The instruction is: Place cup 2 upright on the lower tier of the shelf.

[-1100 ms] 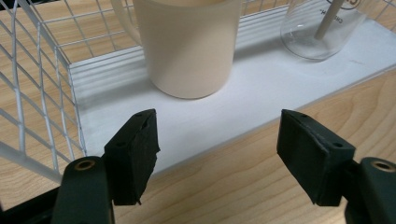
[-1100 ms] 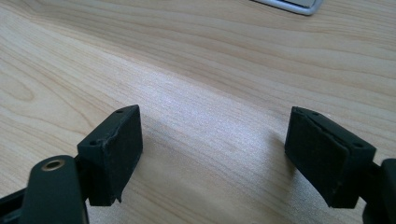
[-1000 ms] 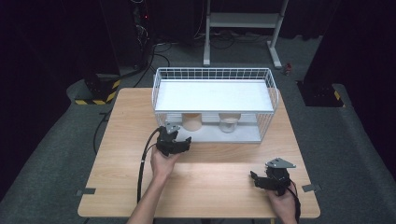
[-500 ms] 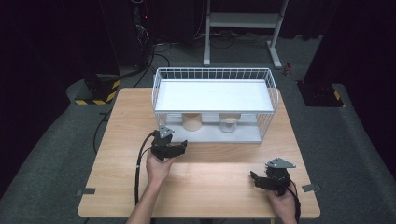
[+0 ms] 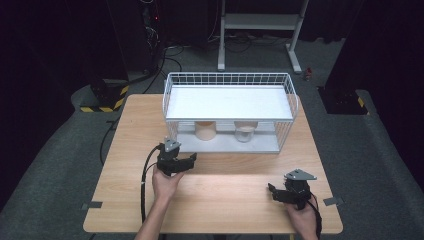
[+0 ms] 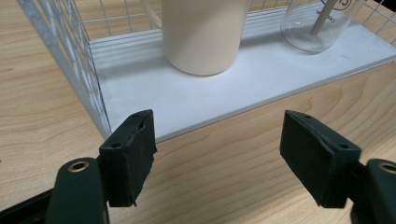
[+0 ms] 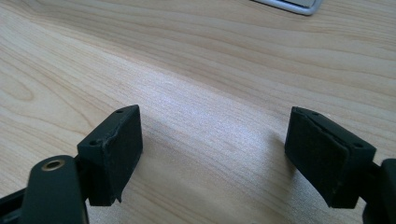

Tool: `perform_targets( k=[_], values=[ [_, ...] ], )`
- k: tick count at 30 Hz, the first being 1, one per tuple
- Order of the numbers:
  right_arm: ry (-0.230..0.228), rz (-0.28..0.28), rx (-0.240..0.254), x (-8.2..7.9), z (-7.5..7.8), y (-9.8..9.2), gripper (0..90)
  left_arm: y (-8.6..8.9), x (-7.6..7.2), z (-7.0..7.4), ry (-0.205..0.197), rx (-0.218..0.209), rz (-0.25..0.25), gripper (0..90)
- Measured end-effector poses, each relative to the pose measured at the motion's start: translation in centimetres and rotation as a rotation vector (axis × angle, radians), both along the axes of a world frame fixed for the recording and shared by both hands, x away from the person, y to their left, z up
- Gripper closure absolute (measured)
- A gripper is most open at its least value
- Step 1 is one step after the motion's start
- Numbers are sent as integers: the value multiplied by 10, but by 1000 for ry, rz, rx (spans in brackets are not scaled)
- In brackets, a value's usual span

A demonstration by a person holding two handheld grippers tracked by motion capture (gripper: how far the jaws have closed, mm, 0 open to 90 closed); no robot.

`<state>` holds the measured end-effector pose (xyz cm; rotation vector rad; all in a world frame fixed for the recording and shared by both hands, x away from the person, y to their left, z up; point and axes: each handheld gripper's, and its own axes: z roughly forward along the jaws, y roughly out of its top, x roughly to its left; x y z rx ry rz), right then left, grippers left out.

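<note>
A white wire rack (image 5: 230,80) stands at the back of the wooden table (image 5: 225,205). On its lower shelf (image 6: 187,98) stand a beige cup (image 5: 205,130) and a clear glass jar (image 5: 245,132). My left gripper (image 5: 190,161) is held just in front of the rack's left corner and points toward the cup (image 6: 203,32) and the jar (image 6: 313,23). Its jaws have just been opening and are open with nothing between them (image 6: 219,154). My right gripper (image 5: 272,192) rests low at the front right, open over bare wood (image 7: 219,149).
The rack's wire side wall (image 6: 70,60) stands close to my left jaw. A solid white top shelf (image 5: 230,102) covers the cup and jar from above. Cables, a metal stand (image 5: 260,30) and dark floor lie beyond the table.
My left gripper has drawn back a little from the rack, to the left and toward the front edge. The right gripper has kept still.
</note>
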<state>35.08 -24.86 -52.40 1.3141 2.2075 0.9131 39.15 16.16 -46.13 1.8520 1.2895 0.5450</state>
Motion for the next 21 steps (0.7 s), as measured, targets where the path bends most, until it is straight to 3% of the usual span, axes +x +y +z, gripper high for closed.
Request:
perform_targets(
  k=[21],
  values=[
    [0,0,0,0,0,0,190,15,-19,-6,-2,-13,19,250]
  ],
)
